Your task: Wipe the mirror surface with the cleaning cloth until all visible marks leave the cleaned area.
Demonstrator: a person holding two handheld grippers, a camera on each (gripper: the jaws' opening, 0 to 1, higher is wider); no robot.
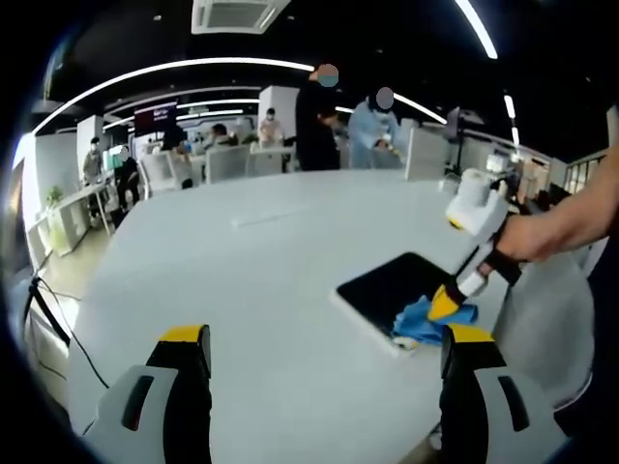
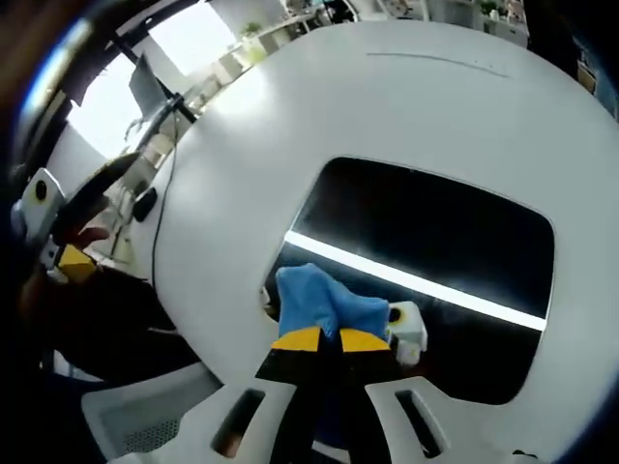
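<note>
White table (image 1: 271,261), dark mirror (image 2: 435,242), right hand-held gripper (image 2: 320,340) clamped on blue cloth (image 2: 314,300), left hand-held gripper (image 1: 324,350) spread apart

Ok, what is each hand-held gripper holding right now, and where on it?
The right hand-held gripper pinches the blue cleaning cloth at its bunched near edge, on the mirror. The left hand-held gripper is open, holding nothing.

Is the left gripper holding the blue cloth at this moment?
No: in the left gripper view the left gripper stands open over bare white table, while the right gripper pinches the blue cloth on the mirror.
</note>
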